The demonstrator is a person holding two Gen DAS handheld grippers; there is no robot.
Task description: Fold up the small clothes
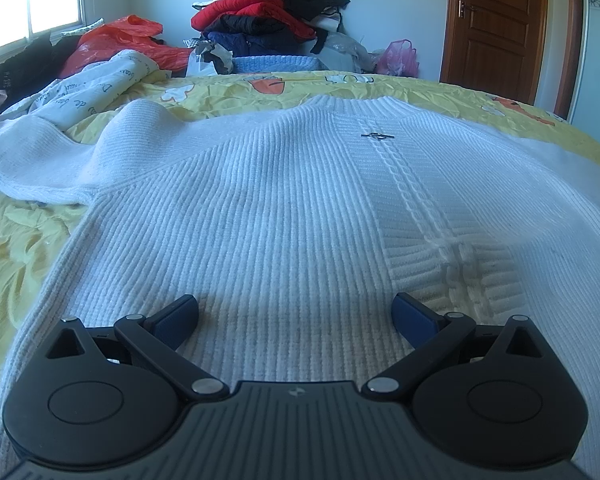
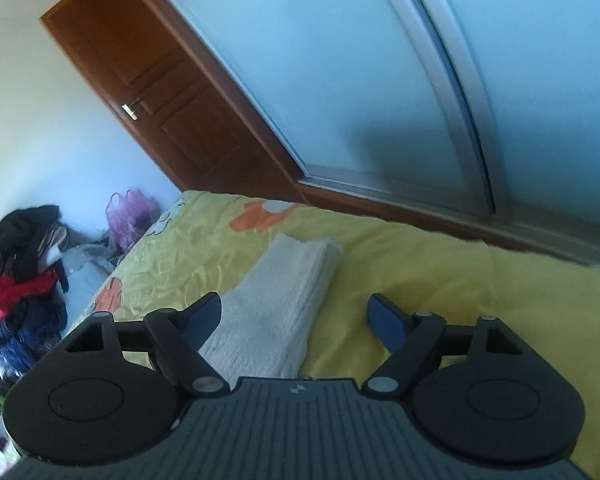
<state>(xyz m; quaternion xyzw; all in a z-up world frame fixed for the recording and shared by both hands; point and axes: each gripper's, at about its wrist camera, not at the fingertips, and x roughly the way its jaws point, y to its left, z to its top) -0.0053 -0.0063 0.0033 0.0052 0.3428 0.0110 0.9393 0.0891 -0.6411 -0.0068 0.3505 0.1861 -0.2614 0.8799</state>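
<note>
A white ribbed knit sweater [image 1: 260, 200] with a cable-stitch strip down its front and a small metal toggle clasp [image 1: 377, 135] near the collar is lying spread flat across a bed covered by a yellow sheet printed with orange and white cartoon shapes [image 1: 16, 248]. Its collar is pointing toward the far wall, and one sleeve is trailing off to the left in loose folds.

The left gripper [image 1: 296, 312], black with blue-padded fingers [image 1: 178, 318], is hovering low over the sweater's hem end, its jaws standing wide apart and released, with nothing pinched between them.

The right gripper [image 2: 296, 316] is tilting to one side over the sweater's other sleeve [image 2: 284, 300], which is lying stretched out on the yellow sheet toward a sliding wardrobe with frosted panels [image 2: 340, 80]. Its jaws are also apart and gripping nothing; the sleeve is showing between them and under the left-hand finger [image 2: 204, 320], but I cannot tell whether that pad is touching the knit.

Beyond the head of the bed a heap of red, black and navy clothes [image 1: 268, 12] is piling up against the pale wall, with a red-orange plastic bag [image 1: 120, 40] to its left, a pink plastic bag [image 1: 398, 58] to its right, and a brown panelled wooden door [image 1: 496, 28] standing closed in the corner. A white cloth with handwriting print [image 1: 88, 84] is bunching beside the left sleeve.
</note>
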